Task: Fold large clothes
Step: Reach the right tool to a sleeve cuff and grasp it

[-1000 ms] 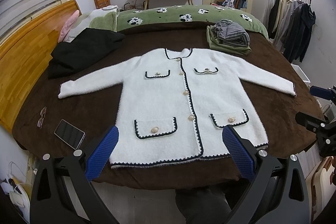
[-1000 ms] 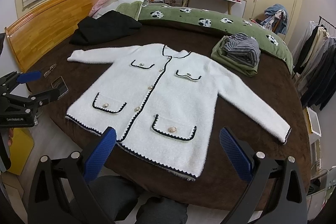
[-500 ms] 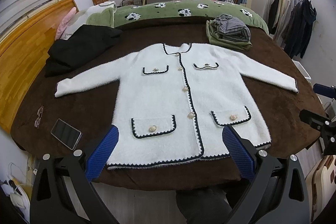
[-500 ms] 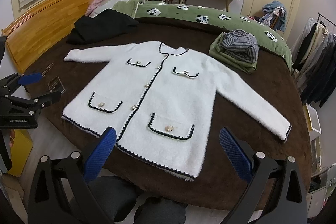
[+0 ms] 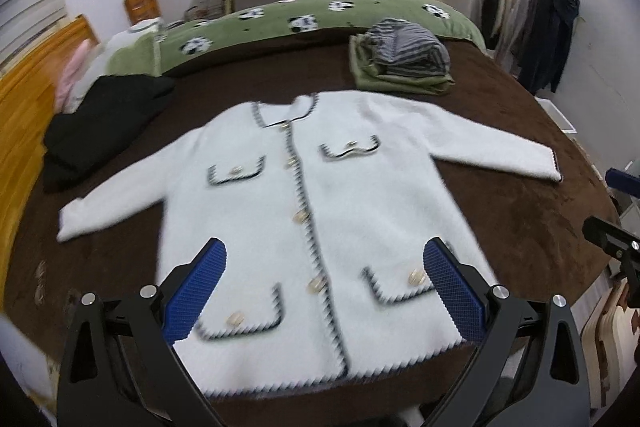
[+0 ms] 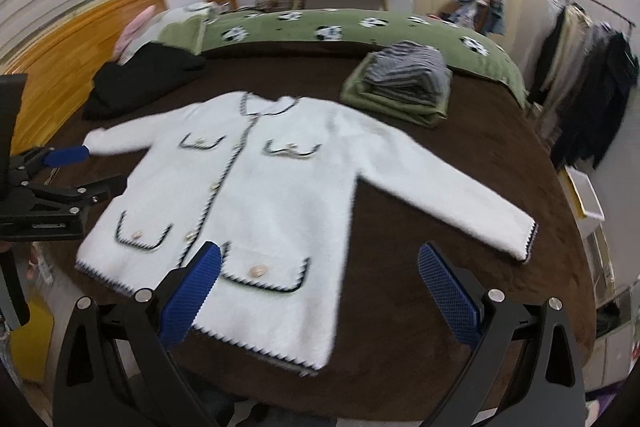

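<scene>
A large white fuzzy cardigan [image 5: 320,203] with dark trim, several pockets and pale buttons lies flat, front up, sleeves spread, on the brown bed cover [image 5: 512,219]. It also shows in the right wrist view [image 6: 272,195]. My left gripper [image 5: 324,287] is open and empty, hovering over the cardigan's lower hem. My right gripper [image 6: 320,291] is open and empty, over the hem's right corner and the bare cover beside it. The left gripper shows at the left edge of the right wrist view [image 6: 72,171]; the right gripper shows at the right edge of the left wrist view [image 5: 616,211].
A folded pile of striped and green clothes [image 5: 404,59] lies behind the cardigan's right shoulder. A black garment [image 5: 100,123] lies at the back left by the wooden headboard [image 5: 24,115]. A green panda blanket [image 5: 312,19] runs along the far side. A clothes rack [image 5: 532,19] stands right.
Both grippers have moved forward and lower toward the bed, so the cardigan looms larger and the views are motion-blurred. The cardigan has not moved. Both stay open.
</scene>
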Demonstrator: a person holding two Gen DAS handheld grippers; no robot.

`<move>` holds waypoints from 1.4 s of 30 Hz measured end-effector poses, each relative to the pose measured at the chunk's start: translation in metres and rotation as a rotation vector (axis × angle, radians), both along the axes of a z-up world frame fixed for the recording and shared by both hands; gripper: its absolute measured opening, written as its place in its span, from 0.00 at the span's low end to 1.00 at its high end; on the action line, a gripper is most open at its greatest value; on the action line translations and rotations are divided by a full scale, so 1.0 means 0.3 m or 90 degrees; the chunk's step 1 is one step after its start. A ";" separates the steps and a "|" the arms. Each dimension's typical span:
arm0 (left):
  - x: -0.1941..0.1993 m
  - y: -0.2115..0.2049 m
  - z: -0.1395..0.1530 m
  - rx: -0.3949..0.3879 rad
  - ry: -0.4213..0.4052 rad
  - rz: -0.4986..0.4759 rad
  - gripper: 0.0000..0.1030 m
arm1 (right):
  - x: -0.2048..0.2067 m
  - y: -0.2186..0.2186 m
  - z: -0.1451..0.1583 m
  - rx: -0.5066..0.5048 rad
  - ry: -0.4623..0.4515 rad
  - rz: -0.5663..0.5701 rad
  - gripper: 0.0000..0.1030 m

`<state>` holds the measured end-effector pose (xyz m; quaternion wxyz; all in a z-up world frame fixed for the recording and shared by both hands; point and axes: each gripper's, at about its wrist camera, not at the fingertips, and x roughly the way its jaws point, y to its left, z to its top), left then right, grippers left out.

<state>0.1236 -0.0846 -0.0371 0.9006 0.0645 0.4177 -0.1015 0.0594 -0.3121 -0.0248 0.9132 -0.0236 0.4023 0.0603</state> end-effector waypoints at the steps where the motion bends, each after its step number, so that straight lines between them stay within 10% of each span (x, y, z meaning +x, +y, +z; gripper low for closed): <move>1: 0.036 -0.030 -0.015 -0.006 0.002 -0.009 0.94 | 0.013 -0.021 -0.007 0.003 0.001 -0.008 0.95; 22: 0.804 -0.482 -0.543 0.020 0.062 -0.056 0.94 | 0.246 -0.661 -0.403 0.074 0.022 -0.271 0.95; 42: 0.877 -0.538 -0.710 0.044 0.078 -0.073 0.95 | 0.316 -1.041 -0.702 0.406 0.009 -0.423 0.95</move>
